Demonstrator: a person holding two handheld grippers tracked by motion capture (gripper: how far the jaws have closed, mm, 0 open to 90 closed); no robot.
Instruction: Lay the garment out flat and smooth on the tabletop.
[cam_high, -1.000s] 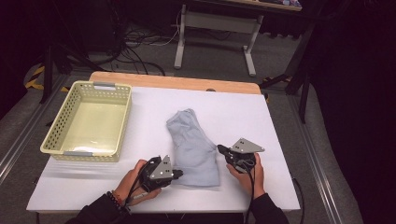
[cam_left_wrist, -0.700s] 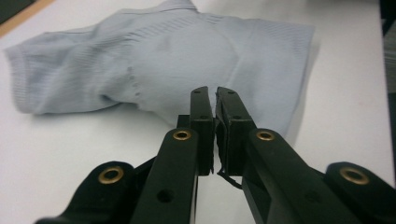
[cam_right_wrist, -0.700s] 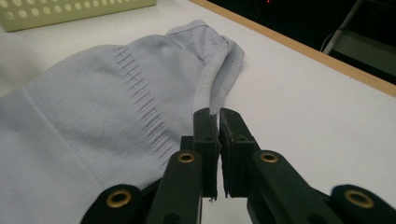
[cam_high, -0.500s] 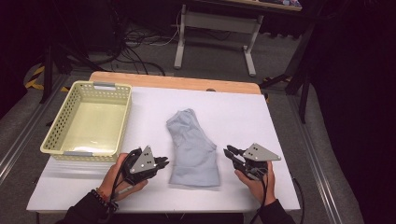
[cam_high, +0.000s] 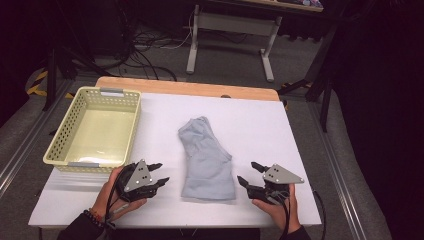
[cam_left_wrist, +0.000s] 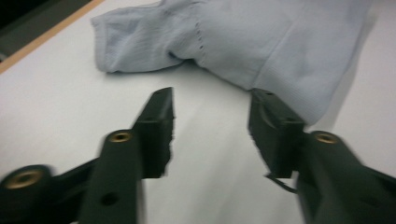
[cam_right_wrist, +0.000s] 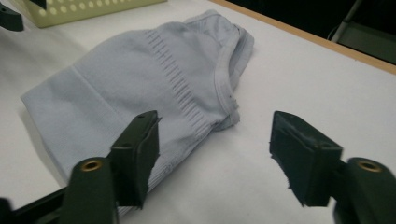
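High view: both grippers off the folded cloth, jaws apart

High view showed the white table (cam_high: 310, 135) with bare surface right of the garment and a narrower bare strip between garment and basket. The table's wooden far edge (cam_high: 190, 87) ran across the upper middle of the frame; its near edge sat at the bottom, just under the hands. The pale yellow basket (cam_high: 65, 135) stood at left of centre, near the table's left edge, its near rim just above the left gripper (cam_high: 159, 173). The right gripper (cam_high: 250, 175) sat at lower right, with free table beyond it toward the right edge.

The folded light-blue garment (cam_high: 206, 160) lay flat in the middle of the frame, between the two grippers and apart from both, its broad end nearest the bottom and its narrower end pointing up the frame.

Both grippers' jaws had just been opening; nothing lay between either pair. Left gripper view showed its jaws spread over bare table, the garment (cam_left_wrist: 261, 42) across the top of the frame, one tip close to the cloth edge. Right gripper view showed jaws wide, the garment (cam_right_wrist: 140, 79) at upper left, one jaw overlapping the cloth in the picture; contact could not be told.

The cloth looked ribbed, with a stitched band and a hemmed opening at the narrow end, slightly rumpled there.
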